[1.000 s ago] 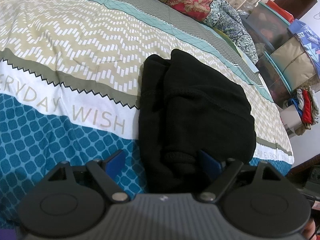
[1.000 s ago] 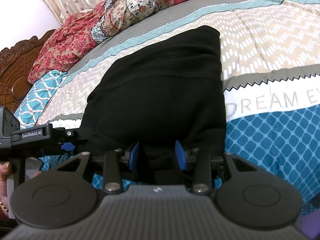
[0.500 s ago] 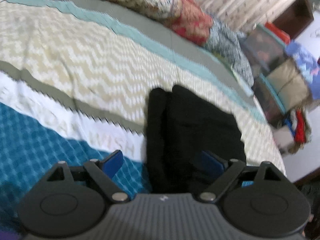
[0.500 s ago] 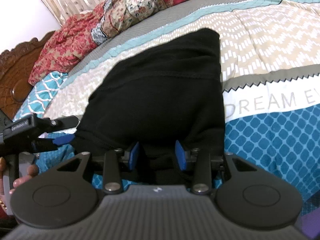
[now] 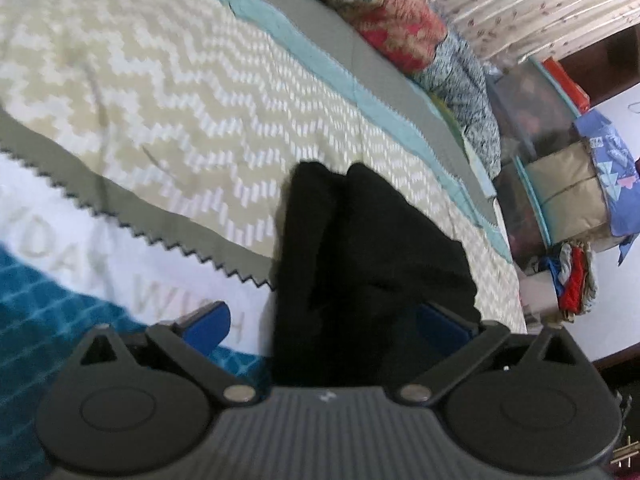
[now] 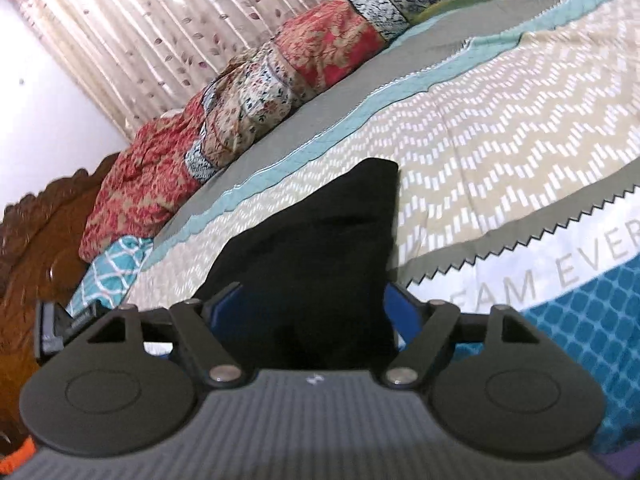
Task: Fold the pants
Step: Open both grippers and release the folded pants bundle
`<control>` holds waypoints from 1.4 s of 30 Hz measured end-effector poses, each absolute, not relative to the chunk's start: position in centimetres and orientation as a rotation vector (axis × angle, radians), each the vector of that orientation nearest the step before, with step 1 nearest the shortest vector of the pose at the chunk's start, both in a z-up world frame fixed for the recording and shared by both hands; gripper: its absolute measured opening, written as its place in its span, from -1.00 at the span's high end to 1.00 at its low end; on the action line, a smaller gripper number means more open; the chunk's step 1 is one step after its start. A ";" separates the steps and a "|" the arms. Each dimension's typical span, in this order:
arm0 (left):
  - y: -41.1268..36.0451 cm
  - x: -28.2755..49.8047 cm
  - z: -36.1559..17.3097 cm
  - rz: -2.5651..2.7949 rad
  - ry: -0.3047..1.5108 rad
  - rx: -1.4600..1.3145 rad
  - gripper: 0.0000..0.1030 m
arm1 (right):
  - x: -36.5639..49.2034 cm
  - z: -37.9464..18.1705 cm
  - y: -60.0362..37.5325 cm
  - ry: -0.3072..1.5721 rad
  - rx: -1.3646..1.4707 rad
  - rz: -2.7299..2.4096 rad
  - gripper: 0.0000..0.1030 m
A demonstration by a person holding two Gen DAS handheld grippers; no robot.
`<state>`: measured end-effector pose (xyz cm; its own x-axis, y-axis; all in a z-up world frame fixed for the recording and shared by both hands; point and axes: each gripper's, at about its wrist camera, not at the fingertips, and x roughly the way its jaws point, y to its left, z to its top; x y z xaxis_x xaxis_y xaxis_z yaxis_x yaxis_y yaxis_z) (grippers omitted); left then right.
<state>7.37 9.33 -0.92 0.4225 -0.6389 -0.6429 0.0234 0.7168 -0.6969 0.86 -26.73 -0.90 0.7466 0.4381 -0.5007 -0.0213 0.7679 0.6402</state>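
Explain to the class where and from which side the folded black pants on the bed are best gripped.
Grip the near edge of the black pants, coming in low from the front. The layers stack there, facing the left hand-held gripper, whose open jaws already straddle that end above the bedspread.

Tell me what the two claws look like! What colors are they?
Both look alike. The left claw and right claw each have two bright blue finger pads on black arms joined by round silver pins. Behind them sits a dark grey ribbed body with a small white mark in the middle and a big round black disc at each side. No cables or sleeves show.
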 end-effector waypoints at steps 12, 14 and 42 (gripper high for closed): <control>4.7 7.4 0.4 -0.564 1.017 -0.495 0.14 | 4.4 -3.2 -26.3 0.806 0.756 0.382 -0.02; 5.5 7.8 2.1 -0.583 0.982 -0.521 0.29 | 4.2 -1.4 -25.8 0.787 0.722 0.392 0.15; 1.6 30.0 0.2 -0.238 0.841 -0.314 -0.29 | 25.5 -0.9 -24.7 0.700 0.540 0.226 -0.29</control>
<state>29.99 1.58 0.21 0.6444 -0.3278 -0.6908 0.0822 0.9279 -0.3636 25.52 -24.65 -0.88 0.7479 0.3720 -0.5498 -0.0198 0.8403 0.5418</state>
